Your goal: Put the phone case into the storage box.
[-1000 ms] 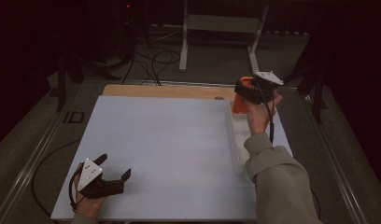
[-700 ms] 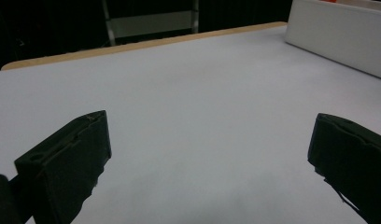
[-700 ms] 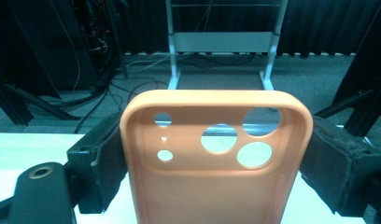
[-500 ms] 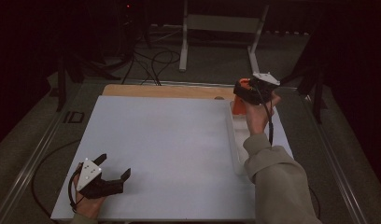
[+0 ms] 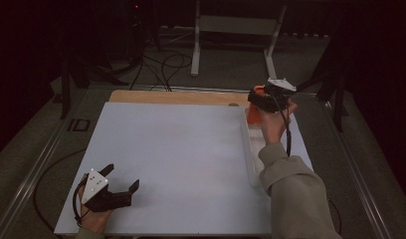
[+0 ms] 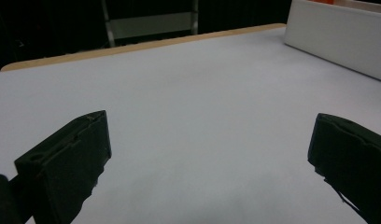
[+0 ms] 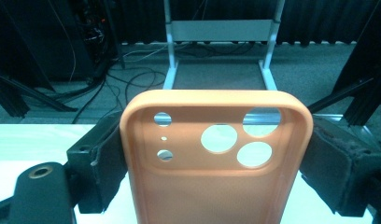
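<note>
At the upper right of the high view, the right gripper (image 5: 260,99) is still holding the orange phone case (image 7: 216,163) clamped above the white tray (image 5: 251,154), barely shifting. The left gripper (image 5: 122,186) is resting wide apart at lower left.

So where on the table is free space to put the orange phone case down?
The white mat is bare from the left claw across to the white tray, up to the wooden edge. It is crowded at the tray, where the right claw holds the phone case.
</note>
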A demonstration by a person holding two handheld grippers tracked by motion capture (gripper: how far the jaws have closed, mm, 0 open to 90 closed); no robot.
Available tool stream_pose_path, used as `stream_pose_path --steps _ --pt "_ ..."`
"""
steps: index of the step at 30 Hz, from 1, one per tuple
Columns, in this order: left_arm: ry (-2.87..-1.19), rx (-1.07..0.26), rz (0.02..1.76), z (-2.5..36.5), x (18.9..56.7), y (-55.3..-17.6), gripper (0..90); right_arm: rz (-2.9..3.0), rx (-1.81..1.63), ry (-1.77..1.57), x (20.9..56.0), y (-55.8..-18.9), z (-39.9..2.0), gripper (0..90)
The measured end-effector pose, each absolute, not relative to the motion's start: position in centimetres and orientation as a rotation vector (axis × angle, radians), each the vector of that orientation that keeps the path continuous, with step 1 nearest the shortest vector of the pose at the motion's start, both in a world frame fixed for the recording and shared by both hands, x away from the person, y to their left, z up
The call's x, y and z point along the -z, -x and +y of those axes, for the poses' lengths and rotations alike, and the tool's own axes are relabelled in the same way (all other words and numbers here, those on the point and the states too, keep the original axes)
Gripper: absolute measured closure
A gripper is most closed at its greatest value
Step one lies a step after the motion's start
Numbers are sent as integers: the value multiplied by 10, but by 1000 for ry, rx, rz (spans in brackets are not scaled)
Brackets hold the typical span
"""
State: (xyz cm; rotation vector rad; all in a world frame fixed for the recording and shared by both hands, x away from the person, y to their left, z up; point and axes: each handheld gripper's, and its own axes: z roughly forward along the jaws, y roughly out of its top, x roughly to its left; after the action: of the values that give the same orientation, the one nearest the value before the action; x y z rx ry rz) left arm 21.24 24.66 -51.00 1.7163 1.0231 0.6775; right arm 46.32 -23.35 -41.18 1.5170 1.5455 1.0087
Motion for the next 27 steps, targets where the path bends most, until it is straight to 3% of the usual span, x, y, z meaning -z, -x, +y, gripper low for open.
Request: stream_pose_path --steps 27 --pt "-1717 -676 1019 246 510 -212 2 1585 -968 -1557 435 -468 -234 151"
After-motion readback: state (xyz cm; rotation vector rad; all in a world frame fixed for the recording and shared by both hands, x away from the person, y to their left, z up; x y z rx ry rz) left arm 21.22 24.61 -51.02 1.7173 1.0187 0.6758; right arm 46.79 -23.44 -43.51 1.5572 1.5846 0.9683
